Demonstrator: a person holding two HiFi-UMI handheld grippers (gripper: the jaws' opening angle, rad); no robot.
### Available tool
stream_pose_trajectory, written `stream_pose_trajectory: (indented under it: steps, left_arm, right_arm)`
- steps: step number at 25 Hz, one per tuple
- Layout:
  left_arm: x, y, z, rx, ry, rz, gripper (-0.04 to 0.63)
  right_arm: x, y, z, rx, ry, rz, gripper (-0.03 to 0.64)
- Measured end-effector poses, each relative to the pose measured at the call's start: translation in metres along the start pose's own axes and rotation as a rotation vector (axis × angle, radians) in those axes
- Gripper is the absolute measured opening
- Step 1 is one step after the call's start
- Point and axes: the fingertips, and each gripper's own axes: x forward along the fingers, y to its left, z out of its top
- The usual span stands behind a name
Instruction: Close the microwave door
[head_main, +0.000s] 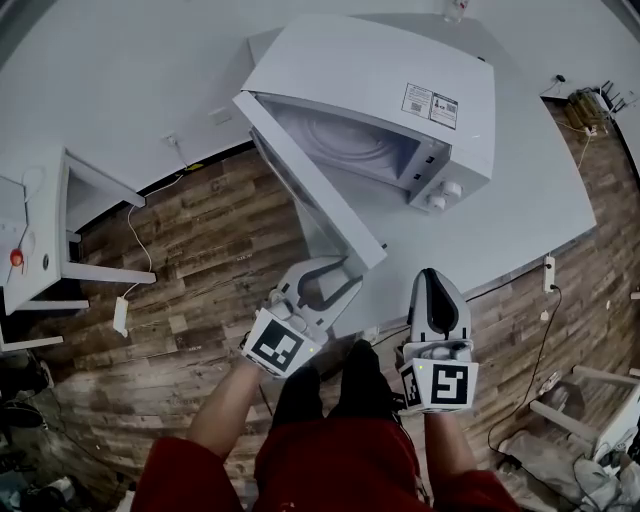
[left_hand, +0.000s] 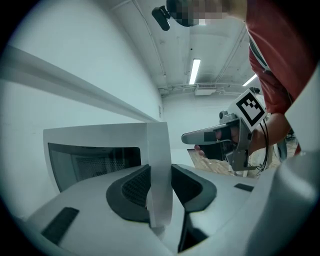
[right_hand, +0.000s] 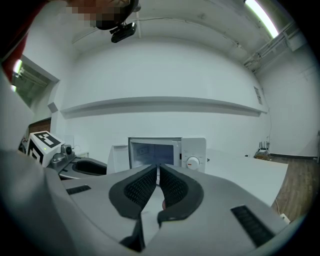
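Now, microwave (head_main: 380, 70): cavity uncovered.
Door (head_main: 310, 190): upright, swung fully outward.
Left tongs (head_main: 345, 272): gripping Door's free edge.
Right tongs (head_main: 435, 280): closed, empty.

A white box-shaped microwave (head_main: 380, 90) is sitting on the white tabletop (head_main: 540, 200), its white door (head_main: 310, 180) standing open towards the near left. The left claw (head_main: 338, 268) is straddling the door's near edge. The right claw (head_main: 436, 278) is hovering just right of it, jaws together.
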Motion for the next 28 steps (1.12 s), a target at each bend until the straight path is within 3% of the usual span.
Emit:
stream_pose_trajectory:
  steps: [12,28]
  left_arm:
    - [0.053,0.007,0.013,-0.032,-0.056,0.06,0.138]
    - [0.113,0.029,0.029,-0.108,-0.099,0.207,0.137]
  right_arm:
    - [0.016,-0.052,0.005,0.031,-0.01,-0.037,0.037]
    - [0.039,-0.109,0.024,0.031,-0.038,-0.047,0.037]
